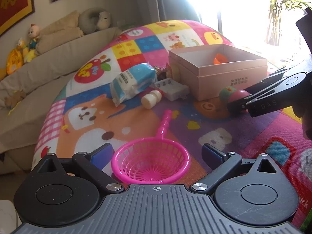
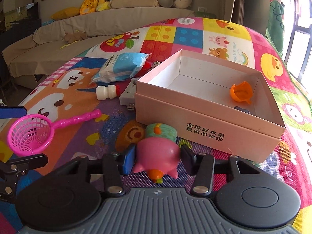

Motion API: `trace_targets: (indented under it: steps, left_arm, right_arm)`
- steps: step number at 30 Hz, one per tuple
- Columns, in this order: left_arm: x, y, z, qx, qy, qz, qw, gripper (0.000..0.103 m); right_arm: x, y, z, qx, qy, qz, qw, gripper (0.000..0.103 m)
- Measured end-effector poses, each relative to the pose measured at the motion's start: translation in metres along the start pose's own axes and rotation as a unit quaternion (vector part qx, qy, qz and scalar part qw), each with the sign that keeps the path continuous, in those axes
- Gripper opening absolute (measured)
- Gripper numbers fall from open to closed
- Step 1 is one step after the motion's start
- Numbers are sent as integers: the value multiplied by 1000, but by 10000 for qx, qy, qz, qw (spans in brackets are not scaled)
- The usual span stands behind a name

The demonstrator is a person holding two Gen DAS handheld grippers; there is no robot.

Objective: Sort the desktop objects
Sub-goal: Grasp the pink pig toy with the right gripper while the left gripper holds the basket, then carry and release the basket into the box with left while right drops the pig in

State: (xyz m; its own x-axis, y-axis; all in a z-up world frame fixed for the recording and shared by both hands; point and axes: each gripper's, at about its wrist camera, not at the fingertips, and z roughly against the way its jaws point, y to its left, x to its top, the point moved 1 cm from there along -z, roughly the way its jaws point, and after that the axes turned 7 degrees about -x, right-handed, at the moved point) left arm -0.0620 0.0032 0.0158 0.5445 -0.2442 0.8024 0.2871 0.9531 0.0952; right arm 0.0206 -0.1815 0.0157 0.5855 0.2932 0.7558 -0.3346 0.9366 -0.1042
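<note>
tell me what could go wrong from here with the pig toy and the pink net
The pink pig toy is rounded and lies on its side between the right gripper fingers, so it may squirt out or roll as they close. It sits close to the cardboard box wall, which a lift could clip. The left gripper straddles only the pink net basket, whose thin mesh could flex or tip.

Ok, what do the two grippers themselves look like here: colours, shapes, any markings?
Both look alike: the left gripper and right gripper have a grey ribbed body, black round-ended side housings, black linkage bars with silver screws, and blue finger pads. From the left wrist view, the right one shows faint "DAS" lettering. No cables or sleeves show.
</note>
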Motion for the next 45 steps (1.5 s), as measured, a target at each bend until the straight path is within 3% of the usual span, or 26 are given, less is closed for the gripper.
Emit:
trace_targets:
  steps: [7,16,25,34,40,45]
  left_arm:
    - [2,5,-9,84,139,4,9999,101]
    - [4,22,-22,11,353,617,9975,100]
    - [5,19,-27,-68,382,571,9976,89]
    - [4,11,-20,-107,313,511,9981,88]
    - [9,-2,9,-226,59,427,9988,88]
    - [38,-11,45,-278,-634,321,9971,88]
  right_arm:
    - [-9,-1,11,21,-18,128,9999,50]
    - [-13,3,20,162,-56,190,9997,50]
    - [-11,5,15,79,-91,225,9997,57]
    - [-10,7,17,227,21,300,9993,49]
    - [-16,3,42,480,17,419,9980,49]
    - [1,-21,93,328,-592,249,9974,49]
